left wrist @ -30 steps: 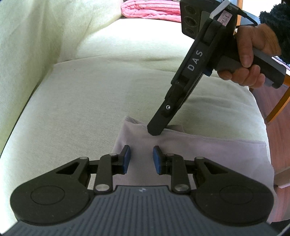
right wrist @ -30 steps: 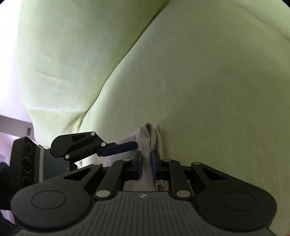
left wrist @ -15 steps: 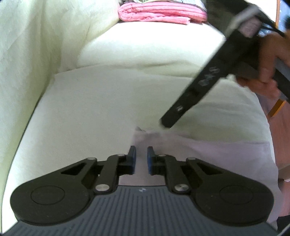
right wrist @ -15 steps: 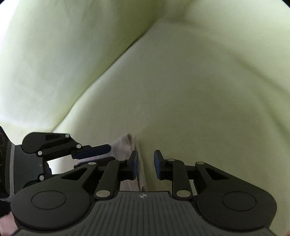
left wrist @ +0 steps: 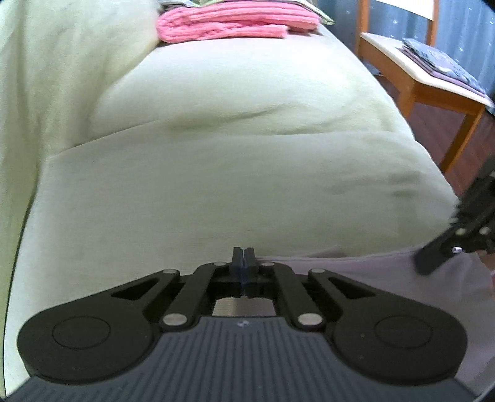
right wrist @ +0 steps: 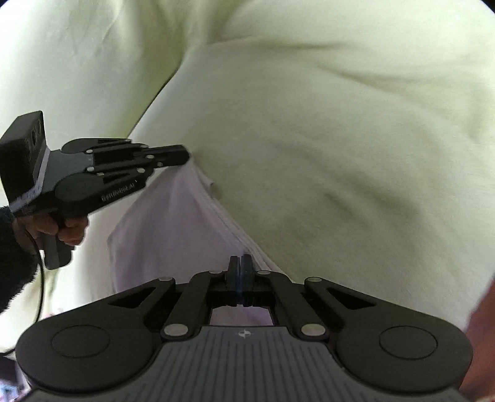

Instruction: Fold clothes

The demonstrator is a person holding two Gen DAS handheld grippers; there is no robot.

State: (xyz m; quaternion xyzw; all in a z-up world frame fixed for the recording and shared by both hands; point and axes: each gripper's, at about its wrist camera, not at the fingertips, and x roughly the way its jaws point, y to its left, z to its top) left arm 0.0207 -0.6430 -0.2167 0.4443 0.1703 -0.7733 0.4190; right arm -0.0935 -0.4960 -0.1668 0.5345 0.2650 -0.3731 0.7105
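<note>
Both claws read pinched tight from where I sit. Left claw (left wrist: 243, 254) has its pads together at the far hem of the pale lilac garment (right wrist: 173, 222), apparently gripping its corner. Right claw (right wrist: 240, 262) is clamped on the stitched hem farther along the same edge. Garment stretches between the two, over the sofa seat cushion (left wrist: 216, 185) near its front edge. Wide bare cushion ahead and to the left. Folded pink towel (left wrist: 235, 21) sits well apart at the far end; wooden chair (left wrist: 427, 83) stands off the sofa's right.
</note>
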